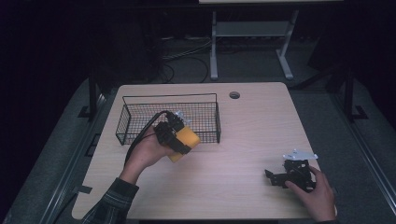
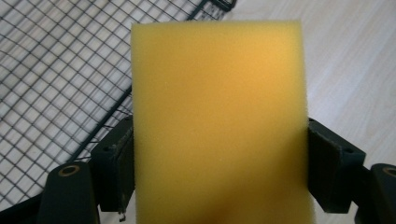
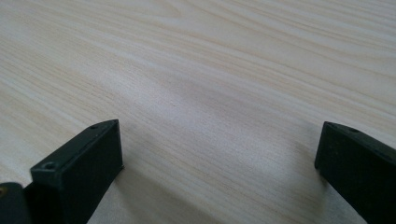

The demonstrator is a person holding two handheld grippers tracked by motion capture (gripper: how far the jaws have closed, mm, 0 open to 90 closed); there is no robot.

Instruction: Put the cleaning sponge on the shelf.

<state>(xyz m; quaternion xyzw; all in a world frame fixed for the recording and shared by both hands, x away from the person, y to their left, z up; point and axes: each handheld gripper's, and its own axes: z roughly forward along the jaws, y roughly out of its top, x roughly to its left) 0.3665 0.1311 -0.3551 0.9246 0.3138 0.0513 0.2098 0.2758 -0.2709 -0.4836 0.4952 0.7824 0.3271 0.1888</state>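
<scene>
Yellow sponge (image 2: 219, 126) sits clamped between your left gripper (image 1: 180, 135) jaws, just short of the wire basket (image 1: 140, 100) rim ahead of them. Soft foam may slip or snag that rim. Your right gripper (image 1: 292, 175) rests spread wide and empty.

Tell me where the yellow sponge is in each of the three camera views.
High view: sponge left of centre, clamped in the left gripper, at the wire basket's front edge.
Left gripper view: sponge central, between both jaws.
Right gripper view: no sponge here, just bare table.
Shared landmark: the basket mesh.
</scene>
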